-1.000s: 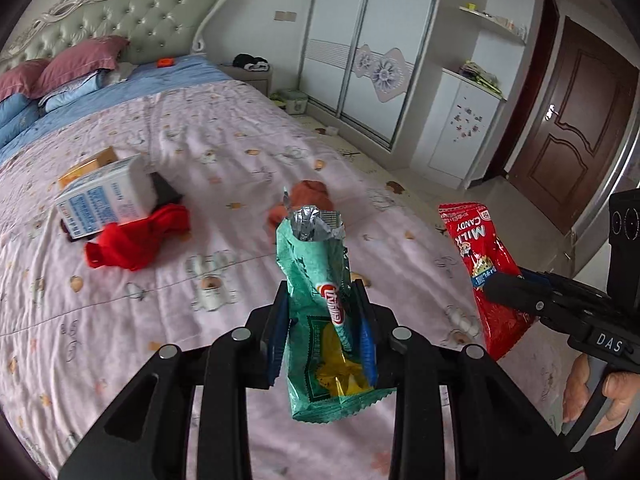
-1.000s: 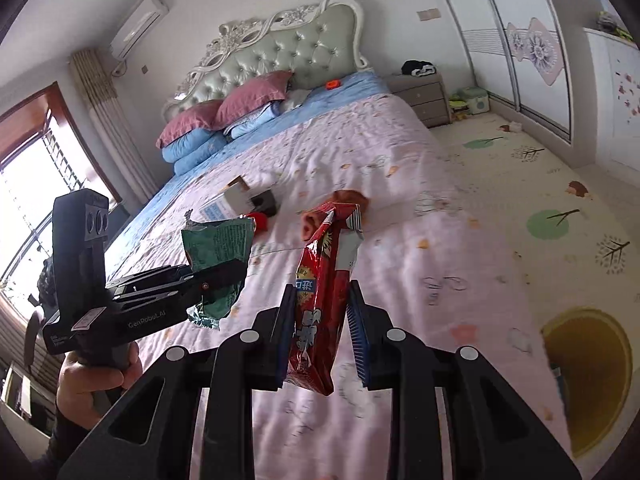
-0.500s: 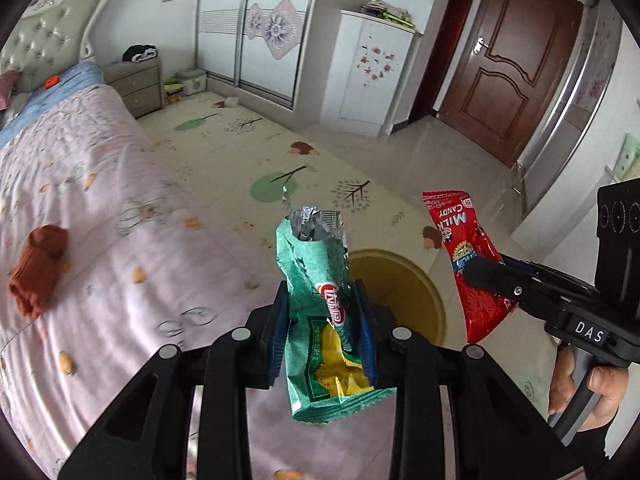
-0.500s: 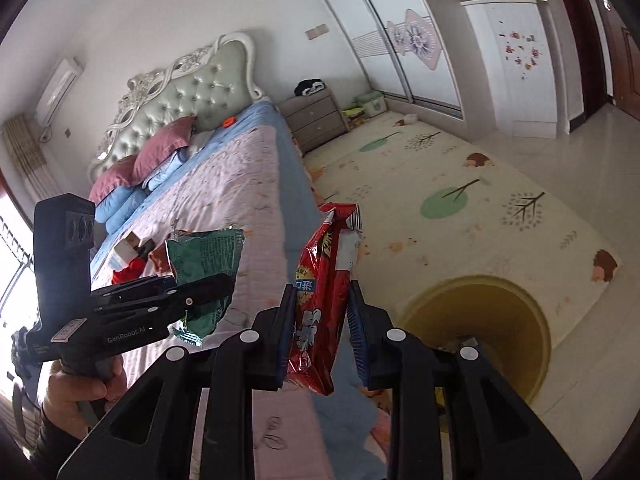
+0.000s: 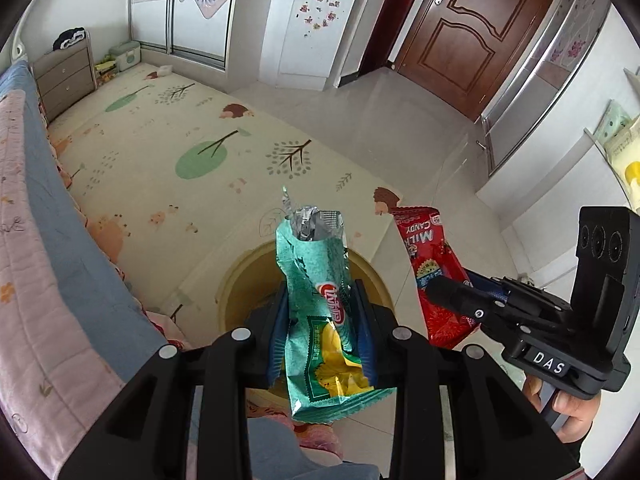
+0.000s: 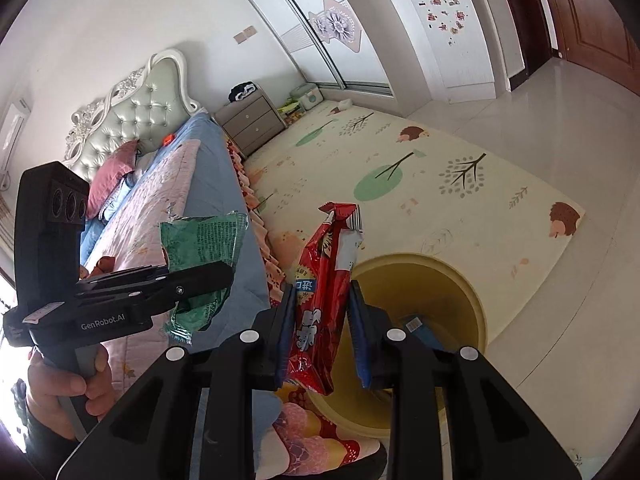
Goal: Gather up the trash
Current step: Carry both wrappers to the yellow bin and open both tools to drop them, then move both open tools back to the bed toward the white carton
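My left gripper [image 5: 322, 312] is shut on a green snack wrapper [image 5: 320, 280] with a torn silver top. My right gripper [image 6: 322, 308] is shut on a red milk candy wrapper [image 6: 324, 276]. Both wrappers hang above a round yellow trash bin [image 6: 464, 284] on the floor beside the bed; the bin rim [image 5: 232, 284] shows behind the green wrapper in the left wrist view. A blue item [image 6: 420, 328] lies inside the bin. The right gripper with the red wrapper [image 5: 432, 276] shows at the right of the left wrist view. The left gripper with the green wrapper [image 6: 204, 244] shows at the left of the right wrist view.
The bed [image 6: 160, 216] with a pink quilt and blue sheet runs along the left. A patterned play mat [image 5: 180, 148] covers the floor beyond the bin. A grey nightstand [image 6: 252, 122], white wardrobes [image 5: 308, 20] and a brown door [image 5: 472, 28] stand farther off.
Both grippers swung from over the bed toward the floor and now hold their wrappers above the yellow bin. Both stayed shut on their wrappers.
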### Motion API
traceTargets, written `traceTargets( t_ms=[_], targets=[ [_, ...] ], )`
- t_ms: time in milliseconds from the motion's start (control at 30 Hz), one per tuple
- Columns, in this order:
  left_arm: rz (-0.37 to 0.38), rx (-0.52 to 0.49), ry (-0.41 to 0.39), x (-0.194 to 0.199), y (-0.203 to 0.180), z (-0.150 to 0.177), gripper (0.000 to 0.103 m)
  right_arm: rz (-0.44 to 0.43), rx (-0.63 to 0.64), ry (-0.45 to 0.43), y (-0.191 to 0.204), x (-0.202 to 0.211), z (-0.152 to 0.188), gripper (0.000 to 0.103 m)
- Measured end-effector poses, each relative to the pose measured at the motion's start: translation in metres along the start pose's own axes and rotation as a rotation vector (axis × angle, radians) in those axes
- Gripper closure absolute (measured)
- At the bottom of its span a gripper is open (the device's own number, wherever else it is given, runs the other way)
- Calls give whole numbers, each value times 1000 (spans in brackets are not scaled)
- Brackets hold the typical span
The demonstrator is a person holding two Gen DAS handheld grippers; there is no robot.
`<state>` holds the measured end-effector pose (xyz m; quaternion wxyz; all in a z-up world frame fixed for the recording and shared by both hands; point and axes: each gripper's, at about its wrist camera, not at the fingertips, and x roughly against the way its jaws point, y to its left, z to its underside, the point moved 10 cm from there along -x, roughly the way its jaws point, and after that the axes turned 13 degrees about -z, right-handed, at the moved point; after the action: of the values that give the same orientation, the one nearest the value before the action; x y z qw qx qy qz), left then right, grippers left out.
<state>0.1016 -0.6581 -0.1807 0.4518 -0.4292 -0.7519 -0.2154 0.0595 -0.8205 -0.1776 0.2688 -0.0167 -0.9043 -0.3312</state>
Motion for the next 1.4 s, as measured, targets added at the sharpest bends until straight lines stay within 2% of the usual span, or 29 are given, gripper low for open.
traceTargets(
  t_ms=[200,233,267,300,333,367,567,1033,1233,1400],
  targets=[
    [9,-16,88,-29,-12,1,70,17,-32,27,-26,-13,5,76],
    [6,-17,104,-34,-13,3,66,14,-40,37,-29,-16,6,73],
    [9,-15,120,-37,-13,5,49,23,-49,46,-34,-19,7,64],
    [8,-11,131,-41,-13,4,40,39,-57,50,-39,-21,7,56],
    [-3,-6,137,-44,-11,4,27,59,-59,46,-44,-22,8,47],
    [-16,-1,141,-46,-9,7,24,79,-58,44,-48,-23,8,47],
    [-45,2,168,-52,-5,13,22,75,-83,56,-59,-28,15,47],
    [-52,-6,66,-30,-5,2,22,82,-41,46,-39,-15,8,48],
    [-44,15,19,-5,2,2,22,72,-12,29,-17,-7,-1,48],
    [-75,23,-28,24,22,9,22,35,38,18,20,-5,-8,48]
  ],
)
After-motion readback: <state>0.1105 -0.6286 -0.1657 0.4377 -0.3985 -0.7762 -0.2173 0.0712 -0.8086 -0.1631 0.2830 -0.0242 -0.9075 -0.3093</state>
